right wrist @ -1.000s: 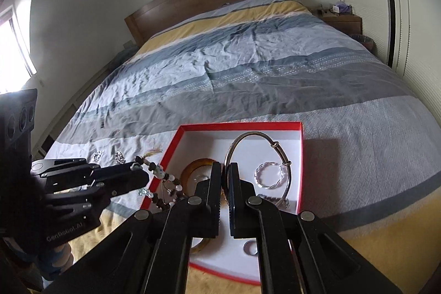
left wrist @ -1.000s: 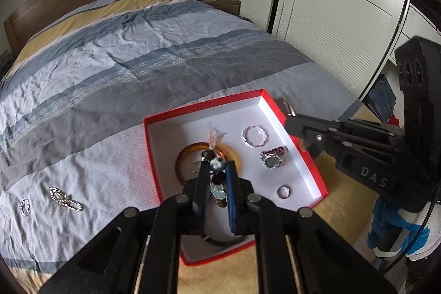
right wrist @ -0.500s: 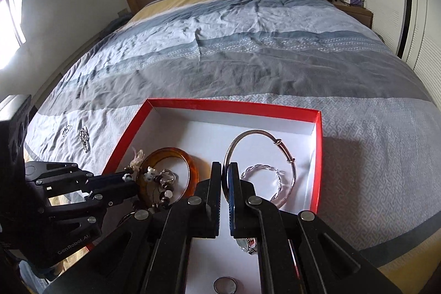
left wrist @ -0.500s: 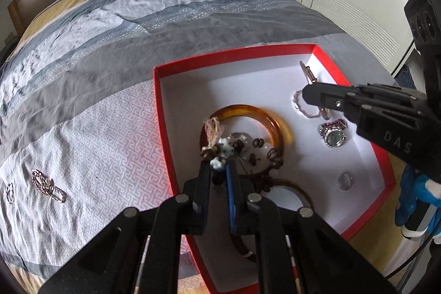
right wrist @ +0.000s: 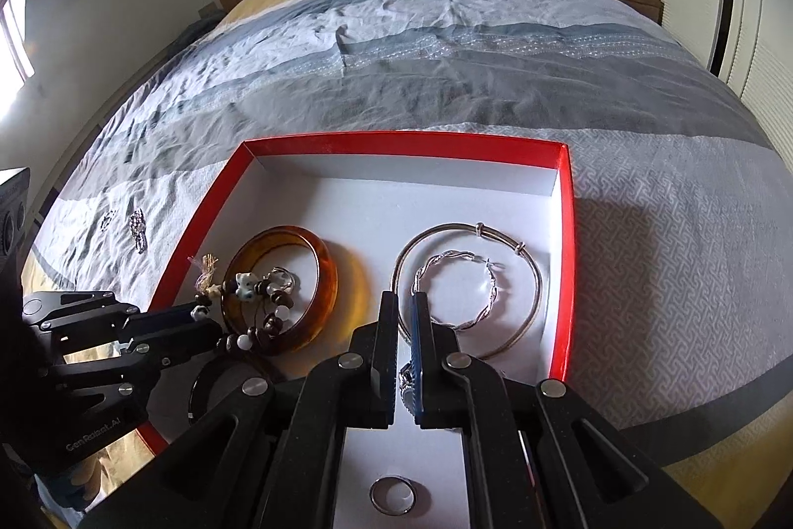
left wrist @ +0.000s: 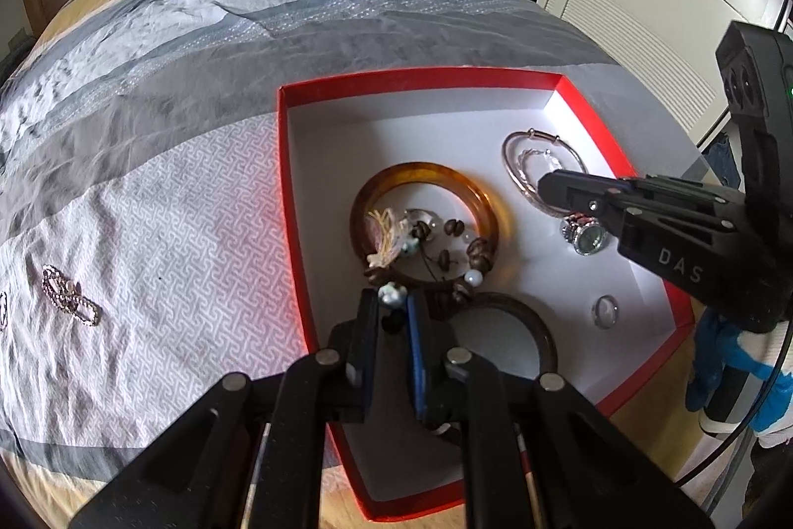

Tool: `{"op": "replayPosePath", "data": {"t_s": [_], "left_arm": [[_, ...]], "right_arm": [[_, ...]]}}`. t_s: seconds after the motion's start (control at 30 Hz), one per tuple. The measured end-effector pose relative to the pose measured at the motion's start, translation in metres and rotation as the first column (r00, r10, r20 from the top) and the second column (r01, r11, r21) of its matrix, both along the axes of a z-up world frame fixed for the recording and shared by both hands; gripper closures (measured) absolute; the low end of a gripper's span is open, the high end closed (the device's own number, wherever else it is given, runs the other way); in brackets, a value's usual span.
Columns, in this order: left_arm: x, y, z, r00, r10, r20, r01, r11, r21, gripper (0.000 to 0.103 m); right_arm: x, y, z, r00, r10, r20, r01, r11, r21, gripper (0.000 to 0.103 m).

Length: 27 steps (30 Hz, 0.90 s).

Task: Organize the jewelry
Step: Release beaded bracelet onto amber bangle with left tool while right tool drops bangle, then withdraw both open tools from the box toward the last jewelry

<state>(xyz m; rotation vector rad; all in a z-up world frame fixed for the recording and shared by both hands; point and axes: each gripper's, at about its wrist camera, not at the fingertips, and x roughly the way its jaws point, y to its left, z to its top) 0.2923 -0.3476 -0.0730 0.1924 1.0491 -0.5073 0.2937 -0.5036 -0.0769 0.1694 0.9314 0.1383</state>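
A red box (right wrist: 566, 261) with a white floor sits on the striped bed (right wrist: 446, 48), and both claws reach down into it. The left claw (left wrist: 394, 313) has its jaws easing apart, with the near end of a beaded bracelet (left wrist: 436, 254) between them at the tips; the rest of the beads lie slack on the box floor, running away from the claw and draped over the near rim of an amber bangle (left wrist: 426, 182) that lies flat. A pale tassel at the strand's far end points to the left, inside the bangle. The right claw (right wrist: 405, 306) has its jaws together on the near-left rim of a thin silver bangle (right wrist: 530, 266), which lies flat in the right part of the box, ringing a twisted silver hoop (right wrist: 488, 296). A watch (left wrist: 587, 237), a ring (left wrist: 605, 312) and a dark bangle (left wrist: 540, 330) also lie in the box. A chain (left wrist: 67, 295) lies on the bed, left of the box.
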Motion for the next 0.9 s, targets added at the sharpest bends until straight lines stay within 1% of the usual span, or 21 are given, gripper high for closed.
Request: {"op": "replayPosePath", "data": {"t_s": [0.07, 0.1, 0.13, 0.17, 0.23, 0.33, 0.43, 0.5, 0.53, 0.63, 0.7, 0.77, 0.8, 0.9], "left_arm": [[-0.002, 0.0, 0.0, 1.0, -0.001, 0.001, 0.001, 1.0, 0.009, 0.092], [-0.003, 0.0, 0.001, 1.0, -0.003, -0.001, 0.003, 1.0, 0.009, 0.091], [-0.004, 0.001, 0.001, 1.0, -0.005, -0.006, 0.005, 1.0, 0.003, 0.088], [-0.005, 0.001, 0.002, 1.0, -0.007, -0.01, 0.007, 1.0, -0.001, 0.082], [-0.009, 0.002, 0.004, 1.0, -0.015, -0.021, 0.014, 1.0, -0.01, 0.08], [-0.016, 0.003, 0.009, 1.0, -0.016, -0.022, 0.016, 1.0, -0.011, 0.075], [-0.026, 0.006, 0.016, 1.0, -0.017, -0.022, 0.016, 1.0, -0.015, 0.075], [-0.034, 0.011, 0.024, 1.0, -0.014, -0.014, 0.014, 1.0, -0.027, 0.074], [-0.038, 0.015, 0.029, 1.0, -0.012, -0.011, 0.012, 0.999, -0.032, 0.074], [-0.054, 0.029, 0.045, 1.0, 0.003, -0.003, -0.003, 0.998, -0.061, 0.075], [-0.068, 0.039, 0.058, 1.0, 0.011, 0.022, -0.009, 0.997, -0.071, 0.074], [-0.083, 0.048, 0.071, 0.998, 0.02, 0.056, -0.016, 0.998, -0.062, 0.074], [-0.092, 0.054, 0.078, 0.997, 0.023, 0.073, -0.019, 0.998, -0.057, 0.074], [-0.116, 0.072, 0.096, 0.993, 0.034, 0.117, -0.03, 0.999, -0.029, 0.074]], "right_arm": [[-0.005, -0.001, 0.001, 1.0, -0.006, 0.0, 0.006, 1.0, 0.008, 0.097], [-0.007, -0.001, 0.002, 1.0, -0.011, 0.0, 0.011, 1.0, 0.01, 0.094], [-0.01, -0.002, 0.004, 1.0, -0.017, 0.001, 0.017, 1.0, 0.013, 0.09], [-0.014, -0.003, 0.005, 1.0, -0.023, 0.003, 0.023, 1.0, 0.018, 0.088], [-0.022, -0.004, 0.009, 0.999, -0.037, 0.005, 0.037, 0.999, 0.024, 0.085], [-0.036, -0.006, 0.016, 0.999, -0.054, 0.01, 0.053, 0.998, 0.027, 0.083], [-0.056, -0.006, 0.026, 0.998, -0.064, 0.017, 0.064, 0.998, 0.028, 0.082], [-0.072, -0.006, 0.034, 0.997, -0.072, 0.024, 0.071, 0.997, 0.03, 0.076], [-0.079, -0.006, 0.037, 0.997, -0.078, 0.028, 0.077, 0.996, 0.034, 0.075], [-0.103, -0.002, 0.048, 0.996, -0.086, 0.034, 0.084, 0.995, 0.062, 0.074], [-0.118, 0.004, 0.057, 0.995, -0.089, 0.048, 0.086, 0.994, 0.066, 0.072], [-0.135, 0.011, 0.067, 0.993, -0.094, 0.068, 0.088, 0.992, 0.088, 0.065], [-0.143, 0.014, 0.073, 0.992, -0.097, 0.08, 0.089, 0.991, 0.099, 0.06], [-0.167, 0.027, 0.091, 0.988, -0.1, 0.118, 0.086, 0.989, 0.124, 0.055]]}}
